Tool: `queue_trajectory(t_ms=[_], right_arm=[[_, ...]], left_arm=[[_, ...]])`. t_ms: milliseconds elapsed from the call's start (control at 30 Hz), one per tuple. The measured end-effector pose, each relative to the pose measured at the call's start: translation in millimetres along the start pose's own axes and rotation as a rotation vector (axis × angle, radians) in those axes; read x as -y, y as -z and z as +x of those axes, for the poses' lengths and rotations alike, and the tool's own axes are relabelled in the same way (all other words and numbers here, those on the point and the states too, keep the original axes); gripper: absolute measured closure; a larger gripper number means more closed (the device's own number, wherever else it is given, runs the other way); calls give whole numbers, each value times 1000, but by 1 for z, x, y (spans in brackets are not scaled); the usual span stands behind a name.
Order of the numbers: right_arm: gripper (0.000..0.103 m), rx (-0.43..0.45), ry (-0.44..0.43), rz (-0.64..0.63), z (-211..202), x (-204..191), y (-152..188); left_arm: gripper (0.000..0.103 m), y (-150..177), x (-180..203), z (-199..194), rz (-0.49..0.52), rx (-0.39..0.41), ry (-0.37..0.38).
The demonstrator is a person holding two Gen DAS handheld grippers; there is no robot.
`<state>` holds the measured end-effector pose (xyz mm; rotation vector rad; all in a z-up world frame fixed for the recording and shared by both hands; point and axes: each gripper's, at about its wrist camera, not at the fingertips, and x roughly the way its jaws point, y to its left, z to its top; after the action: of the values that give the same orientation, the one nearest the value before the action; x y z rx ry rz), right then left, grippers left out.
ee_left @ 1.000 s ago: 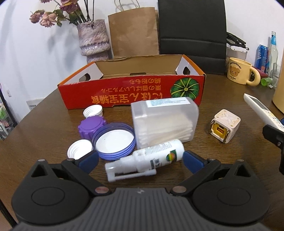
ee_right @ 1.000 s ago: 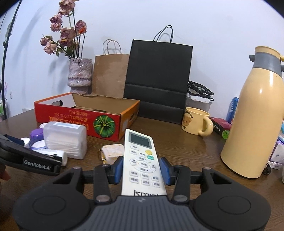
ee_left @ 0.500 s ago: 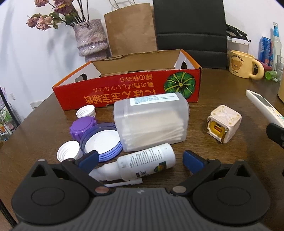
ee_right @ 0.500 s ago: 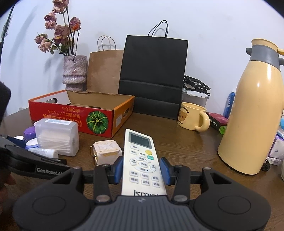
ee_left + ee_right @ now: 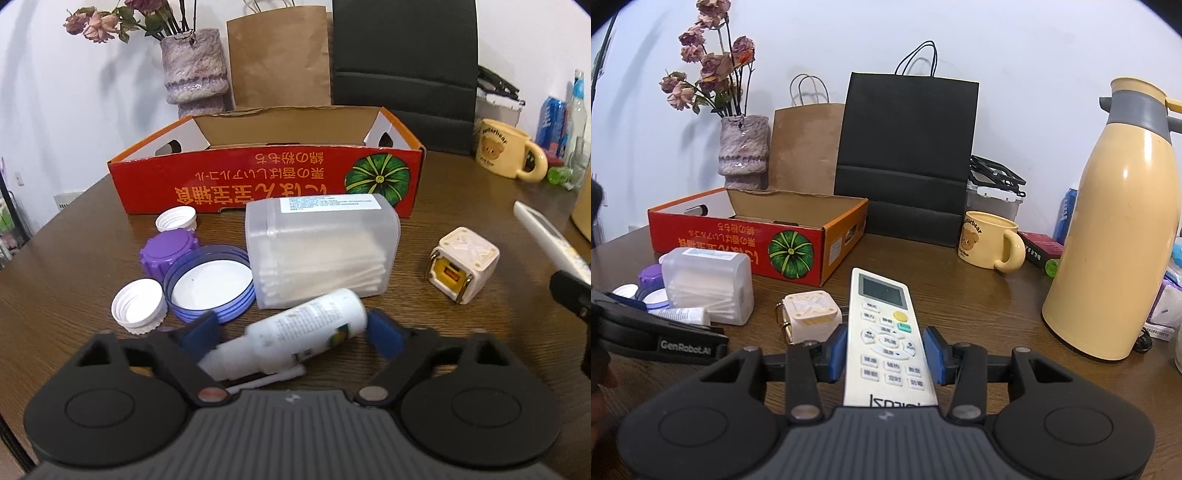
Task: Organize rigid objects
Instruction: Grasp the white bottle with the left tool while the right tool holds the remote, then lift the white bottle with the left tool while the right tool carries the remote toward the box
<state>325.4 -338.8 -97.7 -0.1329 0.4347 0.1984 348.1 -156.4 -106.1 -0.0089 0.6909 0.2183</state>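
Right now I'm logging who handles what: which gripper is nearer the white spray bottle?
Left. The left gripper has the spray bottle lying between its open fingers. The right gripper, off to the right, holds the remote.

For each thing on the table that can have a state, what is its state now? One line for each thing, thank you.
Left tongs: open around the spray bottle.
Right tongs: shut on the remote control.
Spray bottle: lying on its side.
Remote control: held, buttons facing up.
Red cardboard box: open at the top.
Cotton swab box: closed.
Blue lid: upside down.
Bear mug: upright.
Yellow thermos: upright.
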Motion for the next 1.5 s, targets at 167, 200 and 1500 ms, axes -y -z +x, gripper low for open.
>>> queue_trajectory(t_ms=[167,200,1500], right_arm=[[60,-1,-3,8,0,1,1],[60,-1,-4,8,0,1,0],[60,63,22,-47,-21,-27,2]], left_arm=[[26,0,-1,-1,-2,2,15],[26,0,-1,-2,-1,1,16],[75,10,-32,-44,14,84,160]])
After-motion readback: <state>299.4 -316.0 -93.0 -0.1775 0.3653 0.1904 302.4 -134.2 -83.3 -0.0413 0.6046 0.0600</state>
